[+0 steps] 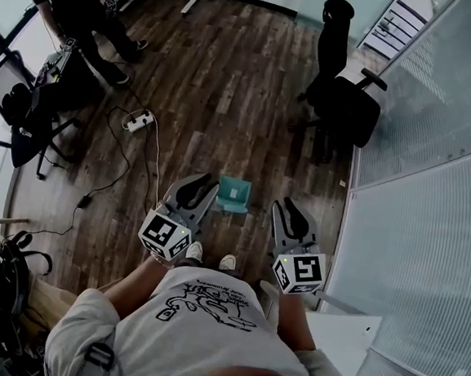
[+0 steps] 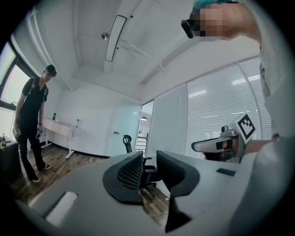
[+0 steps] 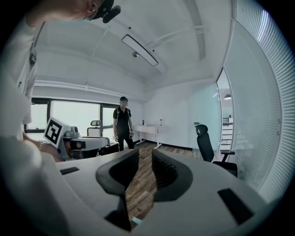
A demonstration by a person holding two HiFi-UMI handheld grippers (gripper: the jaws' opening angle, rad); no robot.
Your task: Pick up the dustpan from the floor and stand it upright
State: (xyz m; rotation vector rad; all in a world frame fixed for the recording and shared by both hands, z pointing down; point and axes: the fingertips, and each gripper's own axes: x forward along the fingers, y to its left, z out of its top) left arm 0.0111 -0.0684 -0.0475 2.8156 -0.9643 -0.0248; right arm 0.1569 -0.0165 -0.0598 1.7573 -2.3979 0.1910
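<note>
Teal in colour, the dustpan [image 1: 234, 194] is seen on the floor [image 1: 228, 84] just ahead of the shoes [image 1: 195, 252], and in the head view it lies between the two claws. Whether it stands upright or leans cannot be told from above. It is touched by neither claw. The left claw [image 1: 196, 191] is held just to its left and the right claw [image 1: 294, 216] a little further off to its right, both raised well clear of the floor. The left claw's jaws are set narrowly apart, and nothing is held between them; only the distant room is seen through the gap. The right claw's jaws are likewise narrowly parted and empty, with bare floor showing between them.

Dark wood planks make up the floor. A white power strip [image 1: 139, 121] is laid on it to the left, with a cable [image 1: 154, 158] trailing from it. A black office chair [image 1: 342, 94] is placed near the right side, beside a glazed partition [image 1: 435, 160] covered by blinds. A bystander [image 1: 79, 6] in dark clothes is seen standing at the upper left. A white table [image 2: 60, 129] is set along the far wall, and a long light [image 2: 114, 32] is fixed to the white ceiling.
</note>
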